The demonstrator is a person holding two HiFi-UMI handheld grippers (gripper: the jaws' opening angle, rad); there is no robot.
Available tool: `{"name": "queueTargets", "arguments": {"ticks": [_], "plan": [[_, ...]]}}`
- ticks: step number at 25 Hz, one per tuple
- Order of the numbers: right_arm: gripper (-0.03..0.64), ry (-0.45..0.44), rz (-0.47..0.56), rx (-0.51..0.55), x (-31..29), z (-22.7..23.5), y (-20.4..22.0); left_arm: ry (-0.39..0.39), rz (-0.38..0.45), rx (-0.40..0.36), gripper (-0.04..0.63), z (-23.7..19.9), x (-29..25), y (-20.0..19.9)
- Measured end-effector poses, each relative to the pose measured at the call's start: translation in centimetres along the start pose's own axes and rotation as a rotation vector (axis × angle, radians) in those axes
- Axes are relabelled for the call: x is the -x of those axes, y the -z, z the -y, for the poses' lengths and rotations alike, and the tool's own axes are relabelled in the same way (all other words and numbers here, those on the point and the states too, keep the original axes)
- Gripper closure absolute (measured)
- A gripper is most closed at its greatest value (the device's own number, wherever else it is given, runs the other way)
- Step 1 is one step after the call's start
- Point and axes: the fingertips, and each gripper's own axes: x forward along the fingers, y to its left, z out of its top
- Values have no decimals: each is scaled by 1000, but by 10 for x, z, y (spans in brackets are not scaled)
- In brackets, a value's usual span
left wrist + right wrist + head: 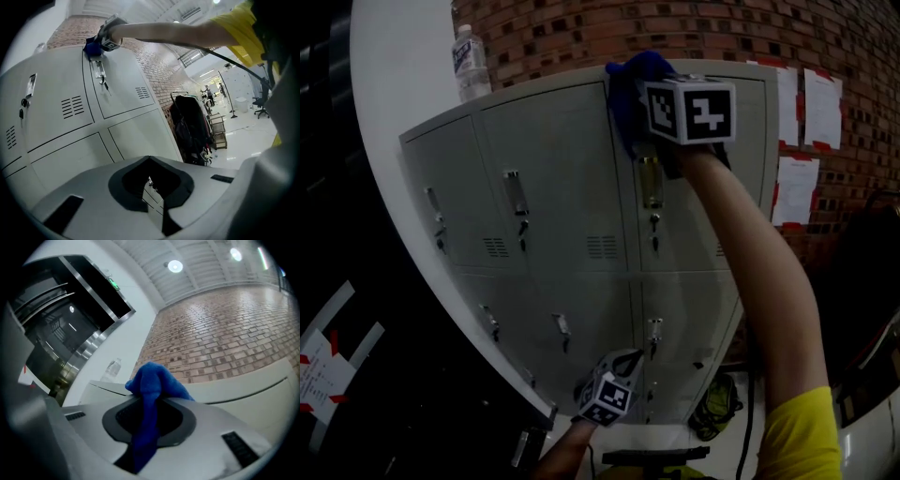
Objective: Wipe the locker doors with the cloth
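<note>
- Your right gripper is clamping the blue cloth. Its jaws are closing on the middle of the cloth, with a bunch standing out in front and a tail hanging back between them.
- In the head view, that gripper is holding the cloth at the top edge of the upper right locker door, in the upper middle of the frame. The cloth appears to be pressing on the metal just above the door's handle plate.
- Your left gripper is carrying nothing. Its jaws are sitting almost together, with only a sliver of locker showing through.
- At the bottom centre of the head view, the left gripper is hanging in front of the lower row of doors, apart from them.
- The grey locker bank is filling the middle of the frame. A water bottle is standing on its top at the upper left, with a brick wall rising behind.
- By the look of it, you are wiping the upper right door from its top, and the other doors are waiting their turn.
- The next move is likely calling for a firm stroke down or across that door face. Steer the cloth round the handle plate and the key below it so that it does not snag.
</note>
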Motion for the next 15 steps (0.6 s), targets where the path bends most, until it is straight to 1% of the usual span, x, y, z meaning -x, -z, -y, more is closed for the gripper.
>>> {"name": "queueTargets", "arguments": {"ticks": [1, 3, 4, 7, 9, 11, 14, 15], "plan": [[549, -3, -13, 1, 2, -2, 12, -5, -3, 15, 592, -2, 2, 4], [549, -38, -48, -26, 18, -12, 55, -14, -8, 41, 593, -5, 6, 13], [549, -51, -60, -43, 30, -17, 83, -20, -14, 45, 593, -7, 8, 17], [549, -55, -71, -95, 65, -25, 160, -28, -33, 46, 594, -11, 11, 26], [549, -79, -101, -145, 75, -31, 192, -19, -40, 46, 593, -10, 10, 28], [549, -82, -87, -152, 81, -31, 195, -12, -37, 51, 594, -6, 6, 27], [549, -80, -15, -137, 104, -35, 179, 15, -26, 82, 594, 7, 2, 22], [549, -92, -11, -144, 114, -40, 179, 27, -26, 86, 594, 12, 2, 21]]}}
